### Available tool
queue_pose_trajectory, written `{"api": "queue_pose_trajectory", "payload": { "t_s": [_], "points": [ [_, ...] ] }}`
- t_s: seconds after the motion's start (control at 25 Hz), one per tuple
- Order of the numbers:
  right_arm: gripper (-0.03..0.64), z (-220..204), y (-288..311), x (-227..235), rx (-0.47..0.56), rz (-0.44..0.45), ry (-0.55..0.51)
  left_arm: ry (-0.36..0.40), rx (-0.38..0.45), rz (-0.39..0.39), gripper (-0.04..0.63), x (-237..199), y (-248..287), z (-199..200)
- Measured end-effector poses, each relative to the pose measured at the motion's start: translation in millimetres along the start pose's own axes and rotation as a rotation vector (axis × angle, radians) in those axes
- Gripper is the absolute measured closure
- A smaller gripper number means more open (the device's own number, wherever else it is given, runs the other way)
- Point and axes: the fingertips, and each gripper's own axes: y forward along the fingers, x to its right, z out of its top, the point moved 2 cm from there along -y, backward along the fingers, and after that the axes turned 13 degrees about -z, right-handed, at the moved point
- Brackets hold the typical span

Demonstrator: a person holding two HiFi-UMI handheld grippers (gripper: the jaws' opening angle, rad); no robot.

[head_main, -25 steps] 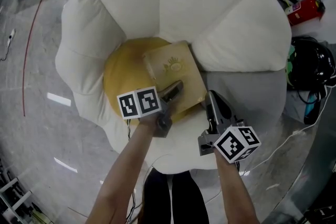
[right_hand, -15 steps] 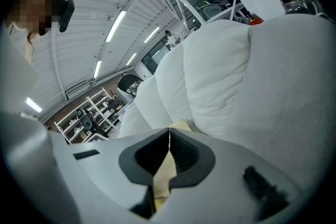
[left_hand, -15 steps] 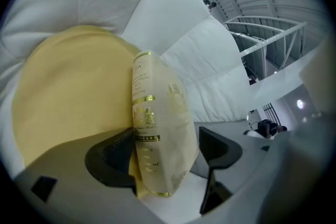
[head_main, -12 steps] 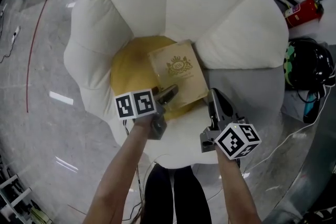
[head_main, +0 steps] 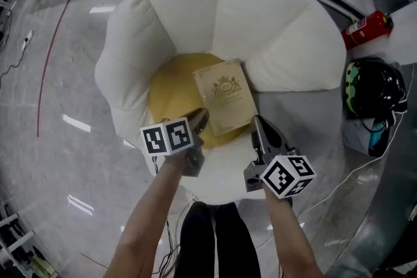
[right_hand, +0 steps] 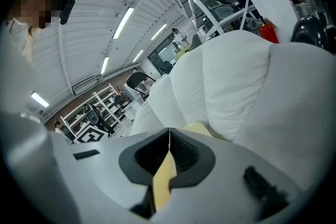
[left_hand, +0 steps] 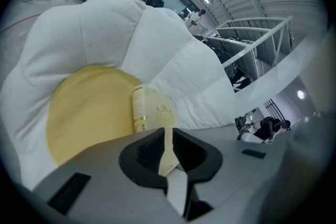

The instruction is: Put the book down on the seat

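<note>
A cream book (head_main: 227, 104) with a gold emblem lies flat on the round yellow seat (head_main: 171, 84) of a white petal-shaped chair, its far side against the right petal. My left gripper (head_main: 201, 119) hovers just short of the book's near edge; its jaws are closing with nothing between them. In the left gripper view the book (left_hand: 152, 112) lies beyond the jaw tips (left_hand: 167, 131), on the yellow seat (left_hand: 86, 110). Beside the book's near right corner my right gripper (head_main: 256, 122) is shut and empty. The right gripper view has its tips (right_hand: 169, 131) meeting before white petals (right_hand: 236, 78).
White petal cushions (head_main: 215, 3) ring the seat. On the grey floor at the right lie a red fire extinguisher (head_main: 363, 25), a black and green helmet (head_main: 368, 86) and cables (head_main: 374, 153). A red line (head_main: 55, 42) curves across the floor at the left.
My left gripper has come off the book, drawn back toward the person, and its jaws have closed. The book stays on the seat. The right gripper has barely moved.
</note>
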Motion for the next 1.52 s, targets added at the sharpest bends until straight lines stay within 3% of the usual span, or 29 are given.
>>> {"api": "queue_pose_trajectory", "payload": {
  "t_s": [0.2, 0.4, 0.64, 1.08, 1.32, 1.52],
  "points": [
    [0.604, 21, -16, -23, 0.012, 0.02, -0.002, 0.026, 0.001, 0.009, 0.582, 23, -21, 9],
    [0.604, 42, -37, -44, 0.019, 0.017, -0.004, 0.046, -0.01, -0.003, 0.584, 55, -43, 16],
    [0.605, 70, -69, -70, 0.032, 0.015, -0.03, 0.122, -0.017, -0.036, 0.585, 112, -68, 24],
    [0.606, 110, -134, -120, 0.026, -0.009, -0.018, 0.174, 0.043, -0.109, 0.586, 226, -125, 38],
    [0.606, 146, -183, -147, 0.06, 0.018, -0.062, 0.267, 0.111, -0.11, 0.586, 287, -177, 48],
    [0.606, 177, -221, -162, 0.099, 0.042, -0.095, 0.436, 0.148, -0.058, 0.586, 331, -211, 59]
  ]
}}
